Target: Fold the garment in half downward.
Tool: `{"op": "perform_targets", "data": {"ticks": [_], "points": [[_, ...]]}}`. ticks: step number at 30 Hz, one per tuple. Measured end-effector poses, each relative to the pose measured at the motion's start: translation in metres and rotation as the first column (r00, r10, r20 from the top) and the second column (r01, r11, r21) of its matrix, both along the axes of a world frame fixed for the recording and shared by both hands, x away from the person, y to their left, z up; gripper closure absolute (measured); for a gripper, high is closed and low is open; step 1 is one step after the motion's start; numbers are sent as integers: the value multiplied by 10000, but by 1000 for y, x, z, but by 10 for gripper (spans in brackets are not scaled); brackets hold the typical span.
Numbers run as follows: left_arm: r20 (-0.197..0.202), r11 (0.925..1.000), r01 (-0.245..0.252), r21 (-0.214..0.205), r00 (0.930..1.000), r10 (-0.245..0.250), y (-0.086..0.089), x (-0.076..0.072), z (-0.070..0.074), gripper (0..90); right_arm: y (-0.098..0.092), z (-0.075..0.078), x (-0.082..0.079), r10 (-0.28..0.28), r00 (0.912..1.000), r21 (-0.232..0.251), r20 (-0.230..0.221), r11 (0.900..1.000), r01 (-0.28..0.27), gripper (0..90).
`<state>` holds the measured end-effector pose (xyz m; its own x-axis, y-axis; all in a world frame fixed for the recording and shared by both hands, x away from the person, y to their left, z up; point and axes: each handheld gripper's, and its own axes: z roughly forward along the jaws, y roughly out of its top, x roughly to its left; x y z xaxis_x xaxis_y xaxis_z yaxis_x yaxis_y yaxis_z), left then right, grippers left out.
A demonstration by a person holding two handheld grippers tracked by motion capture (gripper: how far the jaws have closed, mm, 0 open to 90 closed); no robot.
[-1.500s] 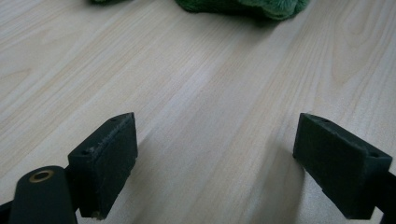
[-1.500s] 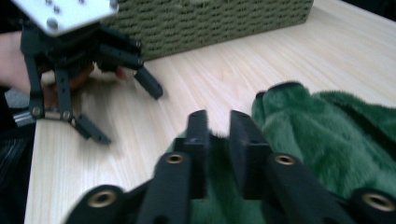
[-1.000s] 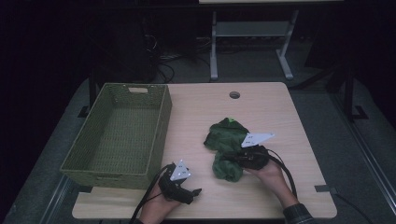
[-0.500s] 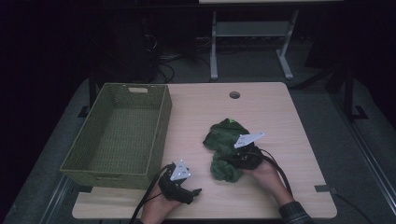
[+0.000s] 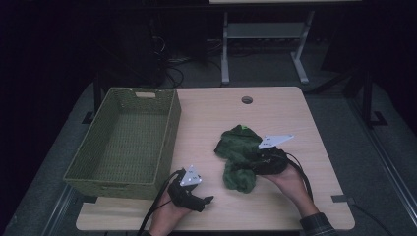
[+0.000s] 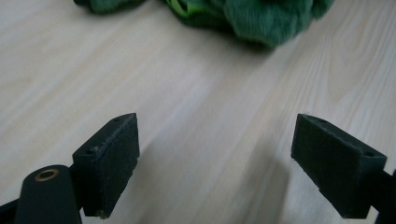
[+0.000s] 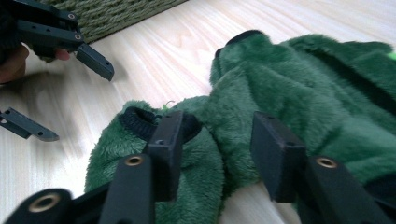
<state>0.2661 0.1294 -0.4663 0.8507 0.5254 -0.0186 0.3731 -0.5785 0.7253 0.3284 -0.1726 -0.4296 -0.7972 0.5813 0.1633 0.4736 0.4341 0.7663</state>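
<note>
I see the green fleece garment [image 5: 239, 156] crumpled on the wooden table [image 5: 275, 110], right of the woven basket [image 5: 124, 140]. My right gripper [image 5: 248, 166] lies low and nearly level at its right edge, pointing left; its jaws have just been opening and now stand partly apart with a fold of fleece between them, pads not pressing it. My left gripper [image 5: 206, 200] rests near the table's front edge, jaws wide over bare wood, holding nothing, well short of the garment.
</note>
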Motion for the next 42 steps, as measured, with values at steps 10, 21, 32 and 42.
{"op": "perform_targets", "data": {"ticks": [10,21,32,42], "points": [[-255,9999,83,-89,9996,-85,-10,24,28,147,-10,11,1,-339,9993,-127,137,9993,340,461],[-17,9989,377,-286,9993,-377,-27,50,49,275,-24,18,7,-834,9934,-112,783,9964,846,483],[489,9990,282,-357,9985,-265,-42,87,64,446,-33,29,27,-1128,9915,-494,641,9920,1161,502],[540,9988,-47,-481,9985,73,-54,130,66,588,-38,31,59,-1591,9861,-411,483,9861,1611,515]]}}
